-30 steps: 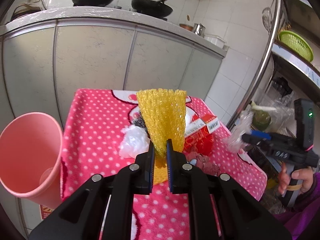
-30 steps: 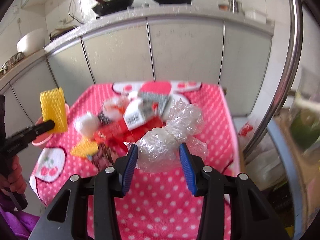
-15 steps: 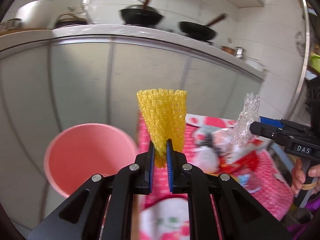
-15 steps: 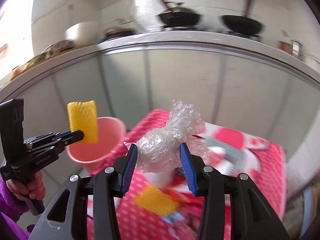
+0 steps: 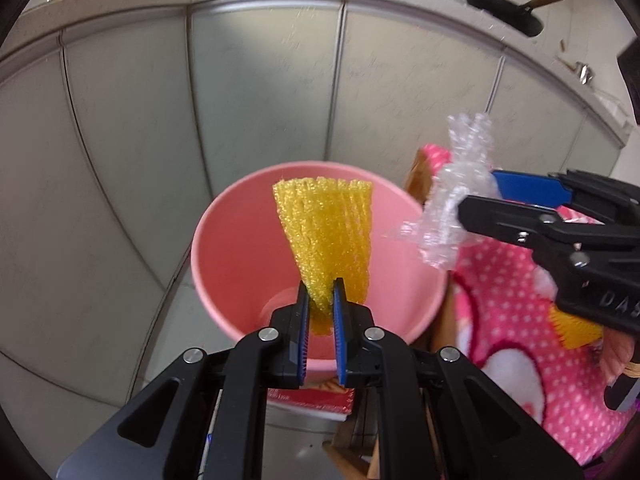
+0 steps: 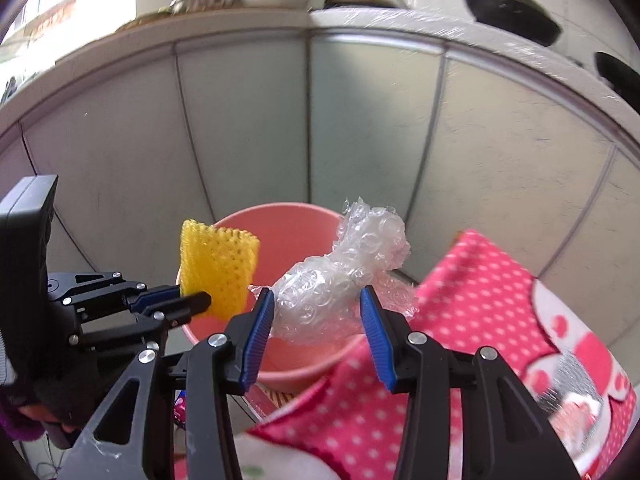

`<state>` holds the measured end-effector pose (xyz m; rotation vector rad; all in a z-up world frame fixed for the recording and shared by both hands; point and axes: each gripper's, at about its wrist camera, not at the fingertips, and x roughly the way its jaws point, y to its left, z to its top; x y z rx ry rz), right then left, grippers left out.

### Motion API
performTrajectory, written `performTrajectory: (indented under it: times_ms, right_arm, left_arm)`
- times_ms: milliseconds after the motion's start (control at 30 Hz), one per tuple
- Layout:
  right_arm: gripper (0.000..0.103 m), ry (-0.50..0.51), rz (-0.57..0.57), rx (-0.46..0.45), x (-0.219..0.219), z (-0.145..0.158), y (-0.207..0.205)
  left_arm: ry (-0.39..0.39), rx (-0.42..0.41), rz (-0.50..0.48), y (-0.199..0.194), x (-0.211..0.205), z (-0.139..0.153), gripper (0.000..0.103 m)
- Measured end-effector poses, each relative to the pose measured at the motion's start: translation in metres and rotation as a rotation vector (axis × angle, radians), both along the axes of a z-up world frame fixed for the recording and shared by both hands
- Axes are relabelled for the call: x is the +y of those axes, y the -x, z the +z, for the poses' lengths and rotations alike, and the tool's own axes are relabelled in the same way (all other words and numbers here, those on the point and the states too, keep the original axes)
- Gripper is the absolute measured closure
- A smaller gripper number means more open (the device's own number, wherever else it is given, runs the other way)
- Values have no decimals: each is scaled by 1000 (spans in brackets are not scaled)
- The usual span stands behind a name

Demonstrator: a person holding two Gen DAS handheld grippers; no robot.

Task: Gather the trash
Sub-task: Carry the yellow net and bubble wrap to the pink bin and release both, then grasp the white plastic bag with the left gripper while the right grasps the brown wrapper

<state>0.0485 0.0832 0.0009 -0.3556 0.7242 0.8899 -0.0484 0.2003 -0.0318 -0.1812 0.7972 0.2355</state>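
Yellow foam net (image 5: 326,236): pinched at its lower end by the left hand-held gripper (image 5: 320,314), fanning upward over the mouth of the pink bin (image 5: 224,240).
Left hand-held gripper: clenched on the net, blue pads pressed close against the foam; in the right wrist view it enters from the left (image 6: 196,300), a person's hand in a purple sleeve (image 6: 24,420) low at the left edge.
Right hand-held gripper (image 6: 316,320): grasping a crumpled wad of clear bubble wrap (image 6: 340,280); jaws stand fairly wide, both blue pads against the wad's sides.
Bubble wrap position: held up at the bin's right rim, its twisted end pointing upward; seen from the left wrist view it sits just right of the net (image 5: 456,216).
Pink bin contents: inner wall and bottom look bare where visible; part of the bottom is hidden behind the net and fingers.
Bin location: on the floor, between grey cabinet doors (image 5: 260,92) on the far side and the pink polka-dot cloth (image 6: 488,300) on the right.
Cloth-covered surface: another yellow foam piece (image 5: 576,330) lies on it, near the right edge.
Under the bin: a red-and-white printed box (image 5: 316,398), partly hidden.
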Motion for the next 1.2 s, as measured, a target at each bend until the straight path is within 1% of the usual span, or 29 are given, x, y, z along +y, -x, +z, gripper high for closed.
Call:
performTrajectory:
  times_ms: [133, 200, 267, 300, 333, 400, 533, 833, 1067, 1200]
  right_arm:
    - [58, 27, 14, 23, 16, -15, -3]
    - [56, 31, 21, 36, 19, -19, -4]
    - [55, 36, 37, 61, 19, -23, -6]
    - [54, 37, 43, 71, 20, -25, -6]
    - [53, 38, 45, 74, 20, -26, -6]
    - [51, 35, 44, 78, 17, -26, -4]
    - [51, 10, 35, 80, 8, -22, -2]
    - [51, -46, 14, 69, -16, -4, 8]
    - [51, -124, -31, 56, -57, 22, 23]
    - [51, -151, -63, 32, -85, 34, 33]
  left_arm:
    - [12, 30, 18, -4, 8, -8, 93]
    - [34, 38, 20, -6, 14, -10, 91]
    - [51, 50, 35, -9, 19, -13, 85]
    - [59, 53, 45, -5, 18, -15, 81]
    - [70, 54, 54, -5, 21, -16, 76]
    - [89, 51, 74, -5, 25, -17, 70]
    - [102, 31, 78, -1, 29, -16, 70]
    - [78, -36, 31, 5, 9, 8, 70]
    - [77, -120, -44, 15, -16, 33, 70]
    - [72, -144, -103, 18, -34, 41, 70]
